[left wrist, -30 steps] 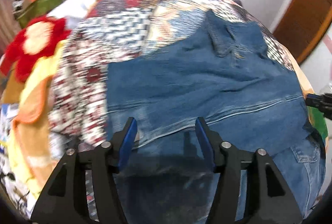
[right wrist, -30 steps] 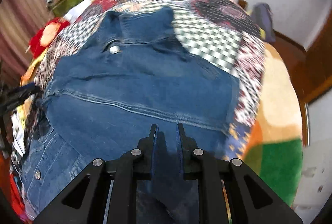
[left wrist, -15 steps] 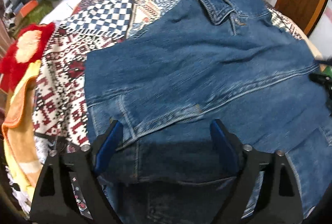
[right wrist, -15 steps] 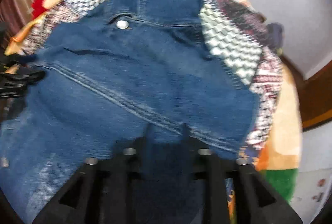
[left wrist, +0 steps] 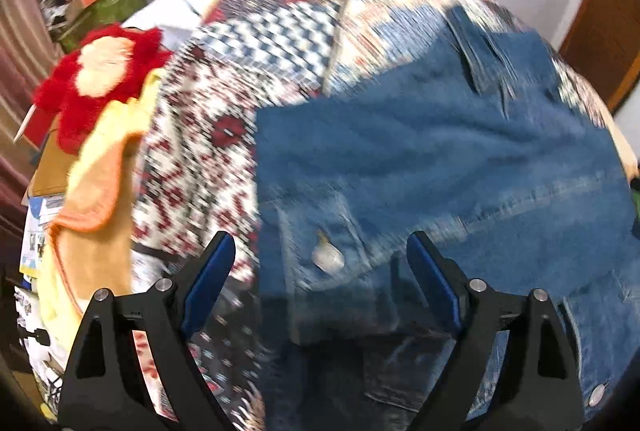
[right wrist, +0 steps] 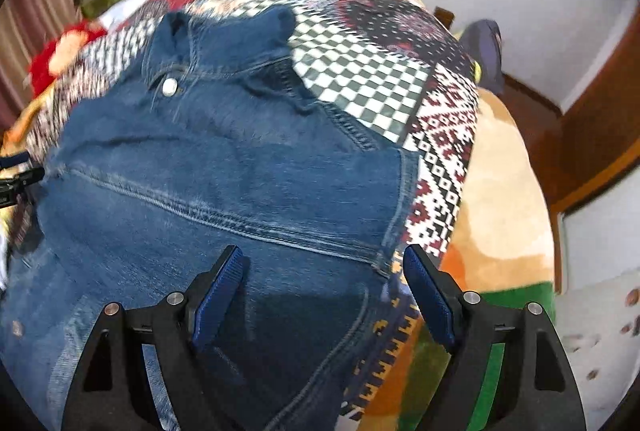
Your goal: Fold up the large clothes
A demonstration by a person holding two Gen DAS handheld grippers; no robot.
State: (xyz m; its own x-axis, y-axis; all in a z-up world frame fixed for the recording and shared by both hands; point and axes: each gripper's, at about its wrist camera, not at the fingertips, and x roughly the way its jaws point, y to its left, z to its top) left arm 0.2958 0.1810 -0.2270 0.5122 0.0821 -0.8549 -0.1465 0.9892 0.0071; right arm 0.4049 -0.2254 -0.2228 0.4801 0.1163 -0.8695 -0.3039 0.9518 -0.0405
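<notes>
A blue denim jacket (left wrist: pixel 440 159) lies spread on a patchwork bedspread (left wrist: pixel 280 43), collar at the far end. It also shows in the right wrist view (right wrist: pixel 224 167), with a metal collar button (right wrist: pixel 169 86). My left gripper (left wrist: pixel 320 275) is open and empty above the jacket's near left part, over a folded cuff with a button (left wrist: pixel 329 258). My right gripper (right wrist: pixel 323 291) is open and empty above the jacket's near right edge. The left gripper's tip (right wrist: pixel 16 175) shows at the left edge of the right wrist view.
A red and yellow plush blanket (left wrist: pixel 96 119) and a pile of clothes (left wrist: pixel 100 3) lie left of the bed. An orange and green blanket (right wrist: pixel 500 231) hangs on the bed's right side. A wooden door frame (right wrist: pixel 592 135) stands at the right.
My right gripper has opened and let go of the denim it pinched. My left gripper has stayed open. Both have pulled back from the jacket.
</notes>
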